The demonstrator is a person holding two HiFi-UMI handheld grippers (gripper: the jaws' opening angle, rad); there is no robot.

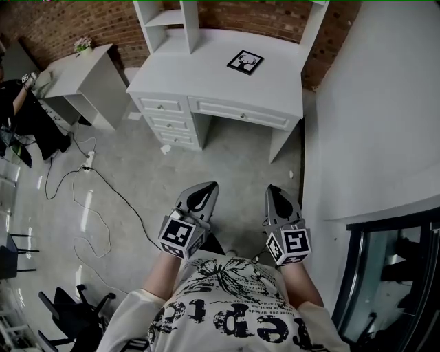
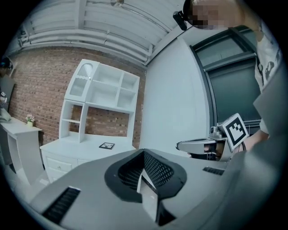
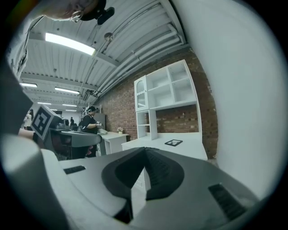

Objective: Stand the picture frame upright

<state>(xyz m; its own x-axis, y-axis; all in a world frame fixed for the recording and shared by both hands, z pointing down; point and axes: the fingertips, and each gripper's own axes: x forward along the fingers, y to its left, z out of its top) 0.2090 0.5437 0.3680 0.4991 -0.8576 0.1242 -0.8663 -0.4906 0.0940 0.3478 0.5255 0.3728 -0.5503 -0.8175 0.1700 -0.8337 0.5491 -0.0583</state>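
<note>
Head view looks steeply down on a white counter [image 1: 206, 75] with drawers, set against a brick wall [image 1: 62, 27]. A white shelf unit [image 1: 182, 20] rises from its back edge. The person stands well back from it on the grey floor [image 1: 137, 179].

Both bare forearms [image 1: 163, 271] reach forward at waist level, side by side and roughly parallel. Each ends in a grey tool pointing towards the counter and tipped only slightly down. The left hand-held gripper [image 1: 205, 192] has its jaws pressed together with nothing between them, as its own view shows. The right hand-held gripper [image 1: 278, 194] is likewise closed and empty. The two tools are near each other but not touching, and both are well apart from the counter.

The picture frame [image 1: 245, 62] lies flat on the counter top, towards the right and close to the shelf unit. It is black-edged with a pale middle and sits at a slight angle to the counter's edges.

The hands themselves are hidden under the marker cubes [image 1: 180, 236]. The top of the shelf unit is cut off by the edge of the head view. The dark figure inside the frame is too small to make out, and whatever prop is on its back cannot be seen.
</note>
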